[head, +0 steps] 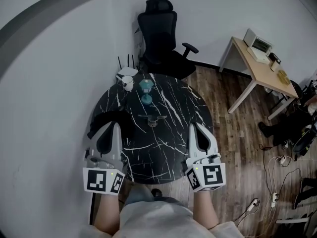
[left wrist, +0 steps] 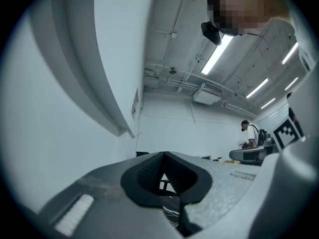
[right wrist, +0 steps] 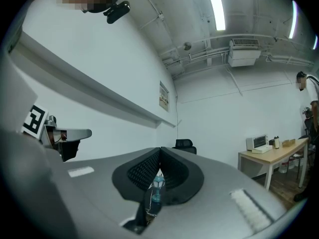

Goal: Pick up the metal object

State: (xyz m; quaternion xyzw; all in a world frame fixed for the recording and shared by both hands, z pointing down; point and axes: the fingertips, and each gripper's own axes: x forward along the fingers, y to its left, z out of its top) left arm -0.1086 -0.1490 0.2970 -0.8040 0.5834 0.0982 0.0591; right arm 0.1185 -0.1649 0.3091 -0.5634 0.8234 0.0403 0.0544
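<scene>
Metal object (head: 152,118) lies flat near the centre of the round black marble counter (head: 173,152). It is dark and slim, with its long axis running side to side, roughly parallel to the near edge. Both my tongs hang over that near edge, pointing away from me: left tongs (head: 117,125) toward the left edge beside a black cloth (head: 106,119), right tongs (head: 193,126) toward the right edge. Both pairs are pressed together with nothing in them. The object sits ahead of and between them; I judge neither clearly nearer. Only the head view shows the object. The right gripper view frames just the teal glass piece (right wrist: 157,185) standing toward the far edge, and the left gripper view shows only marble veining below its tips.
</scene>
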